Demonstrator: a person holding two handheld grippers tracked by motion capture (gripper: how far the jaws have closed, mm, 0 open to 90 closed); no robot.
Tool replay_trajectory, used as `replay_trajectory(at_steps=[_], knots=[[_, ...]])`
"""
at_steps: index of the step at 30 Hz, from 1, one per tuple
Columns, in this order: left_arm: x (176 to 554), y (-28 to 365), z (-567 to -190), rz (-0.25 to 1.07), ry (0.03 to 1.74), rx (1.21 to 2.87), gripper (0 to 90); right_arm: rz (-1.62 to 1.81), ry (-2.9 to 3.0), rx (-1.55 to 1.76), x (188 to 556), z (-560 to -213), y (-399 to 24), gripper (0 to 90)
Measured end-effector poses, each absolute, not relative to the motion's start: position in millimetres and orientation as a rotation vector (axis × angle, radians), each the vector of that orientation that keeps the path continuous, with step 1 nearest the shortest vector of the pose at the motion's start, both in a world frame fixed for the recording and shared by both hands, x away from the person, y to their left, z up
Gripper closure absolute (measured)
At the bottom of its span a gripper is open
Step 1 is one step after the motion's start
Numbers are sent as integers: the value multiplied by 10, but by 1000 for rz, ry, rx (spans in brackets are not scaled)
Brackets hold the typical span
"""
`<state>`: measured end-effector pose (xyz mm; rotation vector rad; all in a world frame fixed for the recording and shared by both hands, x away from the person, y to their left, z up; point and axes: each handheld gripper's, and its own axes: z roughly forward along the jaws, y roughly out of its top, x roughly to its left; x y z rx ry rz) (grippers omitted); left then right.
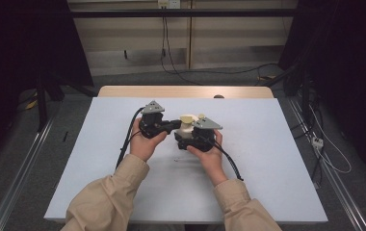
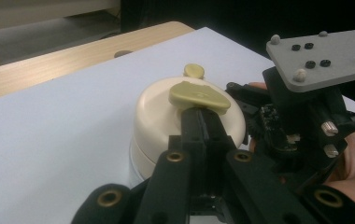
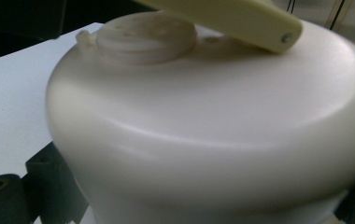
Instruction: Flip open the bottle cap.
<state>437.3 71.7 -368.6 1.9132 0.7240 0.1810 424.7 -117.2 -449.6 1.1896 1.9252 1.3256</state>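
Note:
A cream round container (image 1: 186,128) stands at the middle of the white sheet. On its domed lid (image 2: 159,109) lies a flat olive handle (image 2: 199,93), and a small olive knob (image 2: 194,70) sits at the handle's far end. My left gripper (image 1: 174,125) reaches in from the left. Its jaws are shut together, with the tips (image 2: 203,114) against the handle's near edge. My right gripper (image 1: 191,138) holds the container's body (image 3: 213,130) from the near side, one black finger (image 3: 45,177) on each flank. Its grey plate (image 2: 320,56) is seen at the right in the left gripper view.
The white sheet (image 1: 267,159) covers the wooden table (image 1: 123,91), whose bare far edge has a small dark spot (image 1: 218,96). Cables (image 1: 186,72) run across the floor behind the table. Metal rails (image 1: 22,168) flank it on both sides.

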Motion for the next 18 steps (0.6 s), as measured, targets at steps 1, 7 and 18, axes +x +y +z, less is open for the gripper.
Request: replay_trajectory(at_steps=[1,7,18], knots=[[4374,716,-3685,182,724,1912,900,1325,1925,1190,4247,-4496,-1172,59],[4380,708,-3667,181,725,1906,900,1325,1925,1190,4247,-4496,-1172,58],[4397,689,-3633,182,723,1895,900,1325,1924,1191,4246,-4495,-1170,58]])
